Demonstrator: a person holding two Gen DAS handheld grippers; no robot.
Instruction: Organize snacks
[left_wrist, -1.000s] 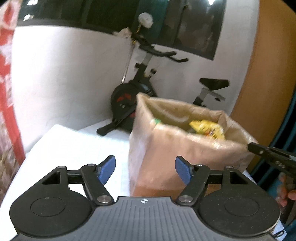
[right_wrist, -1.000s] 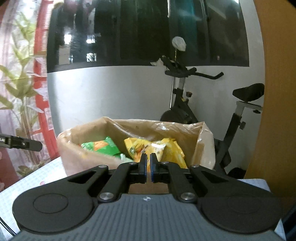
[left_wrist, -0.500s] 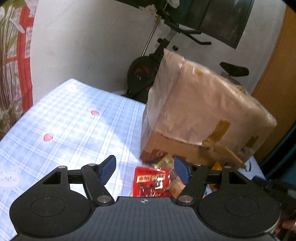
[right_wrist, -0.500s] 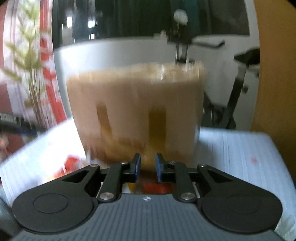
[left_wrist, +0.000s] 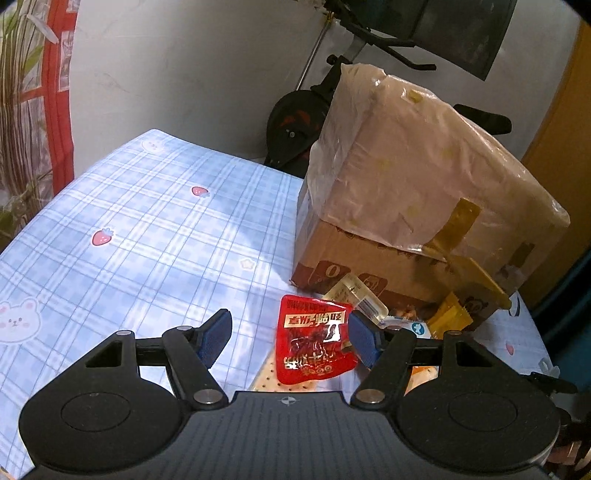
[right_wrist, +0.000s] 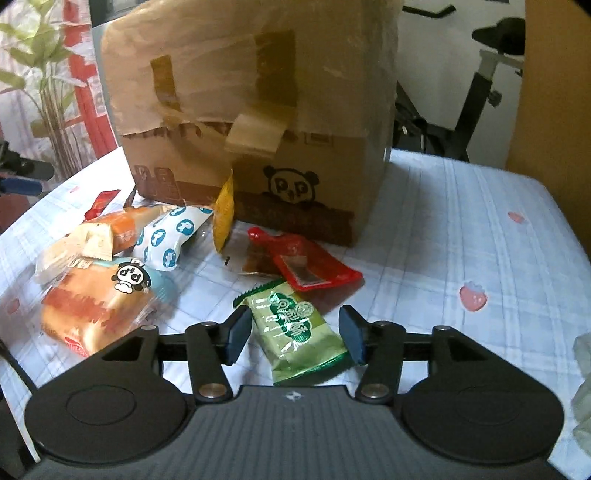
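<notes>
Left wrist view: left gripper (left_wrist: 287, 334) spread open over a red packet (left_wrist: 314, 341) lying before the cardboard box (left_wrist: 406, 206). Right gripper (right_wrist: 294, 334), jaws just opening, straddles a green packet (right_wrist: 295, 328) in front of that box (right_wrist: 258, 122), pads clear of it.

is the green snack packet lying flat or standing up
Lying flat. The green snack packet rests face up on the tablecloth, between the open fingers of the right gripper, which have just been opening.

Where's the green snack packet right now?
In the right wrist view, the green snack packet lies on the tablecloth between the open right gripper fingers, near the red packet.
</notes>
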